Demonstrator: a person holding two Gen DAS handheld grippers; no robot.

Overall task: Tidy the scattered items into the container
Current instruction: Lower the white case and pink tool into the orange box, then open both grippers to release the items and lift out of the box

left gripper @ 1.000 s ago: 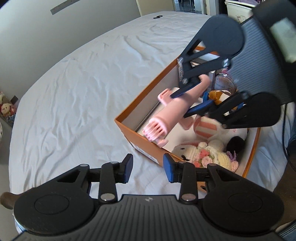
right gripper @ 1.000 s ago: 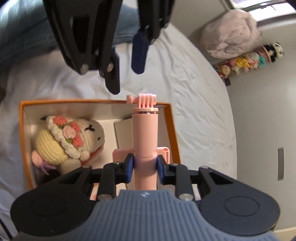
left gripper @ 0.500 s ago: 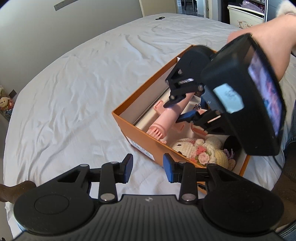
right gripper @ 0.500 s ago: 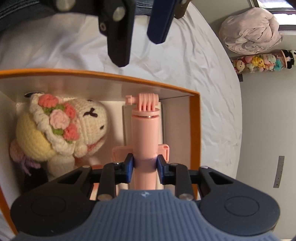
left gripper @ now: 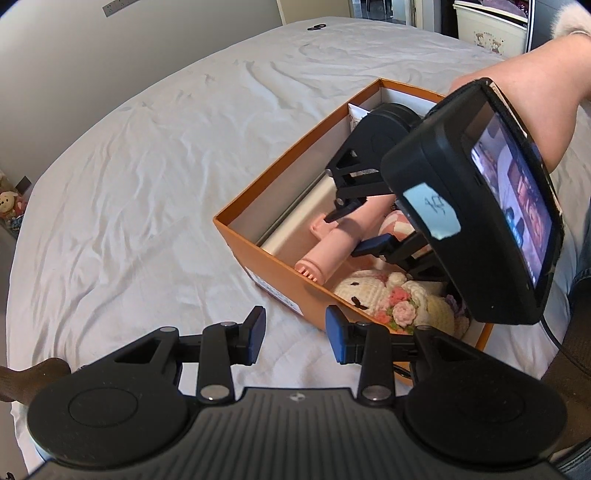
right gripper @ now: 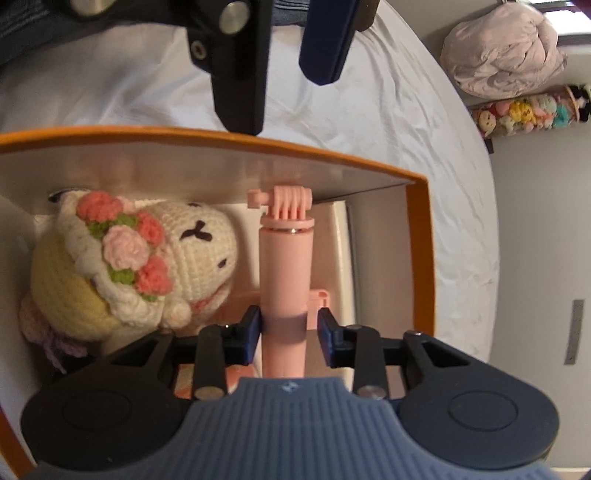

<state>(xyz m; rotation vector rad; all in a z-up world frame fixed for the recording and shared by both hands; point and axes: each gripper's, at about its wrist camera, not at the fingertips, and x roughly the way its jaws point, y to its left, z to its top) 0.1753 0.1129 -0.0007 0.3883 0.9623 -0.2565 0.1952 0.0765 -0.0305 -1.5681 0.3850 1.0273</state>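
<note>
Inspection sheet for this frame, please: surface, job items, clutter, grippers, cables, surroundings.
Surface: white wrinkled bed sheet, orange box on it.
Job's things: pink stick lying inside the box beside a crochet bunny; a pink striped item is partly hidden behind it.
Clutter: one small dark object at the far edge of the bed.
Grippers: right gripper is in the box, fingers parted around the stick with a gap on one side. Left gripper is open, empty, above the sheet by the box.
Cables: black cable near the box's right end.
Surroundings: plush toy row, pink bundle, plain walls.
</note>
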